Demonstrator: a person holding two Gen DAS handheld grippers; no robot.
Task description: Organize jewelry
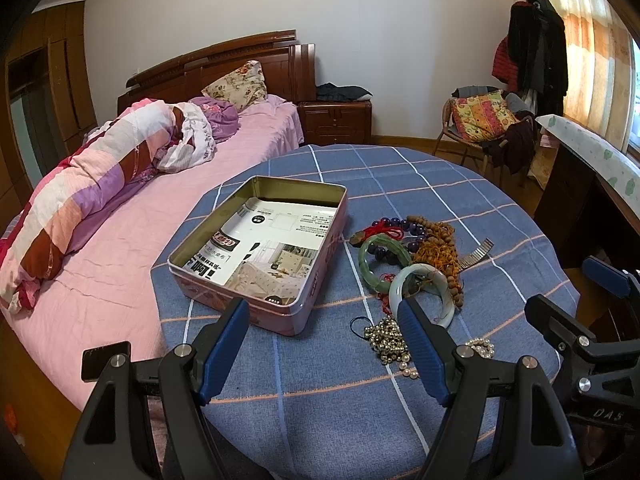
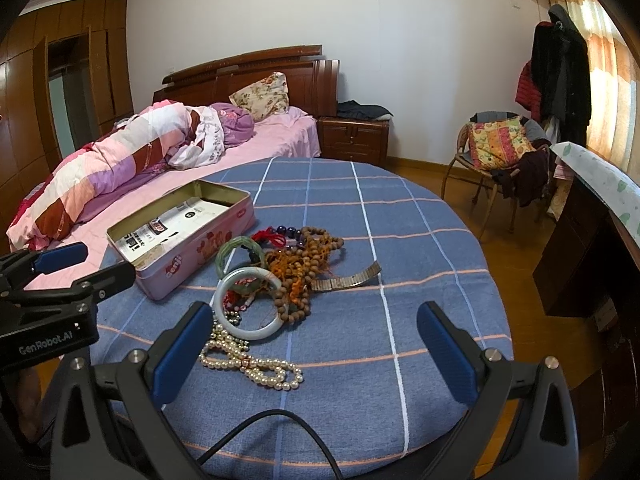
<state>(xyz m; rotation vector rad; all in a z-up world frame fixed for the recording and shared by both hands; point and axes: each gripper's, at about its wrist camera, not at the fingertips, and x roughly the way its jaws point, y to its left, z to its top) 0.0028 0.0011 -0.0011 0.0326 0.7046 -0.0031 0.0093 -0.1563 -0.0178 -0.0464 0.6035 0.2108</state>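
— Jade and pearl, where did they lie?
— The pale bangle (image 2: 249, 308) lay in the jewelry heap (image 2: 296, 268) on the blue checked cloth (image 2: 420, 248), touching the wooden beads (image 2: 308, 256), pearls (image 2: 256, 364) nearest me, pink tin (image 2: 200, 256) just beside.
— Your tongs?
— My left gripper (image 1: 324, 320) and right gripper (image 2: 316, 320) both gaped wide, holding nothing.

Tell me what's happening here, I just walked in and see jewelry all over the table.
A person holds a two-finger gripper in each hand over a round table with a blue checked cloth. Both the left gripper and the right gripper are open and hold nothing. The jewelry is still in a heap beside the open pink tin: a pale bangle, a green bangle, brown wooden beads, a pearl strand. Only printed paper shows in the tin.
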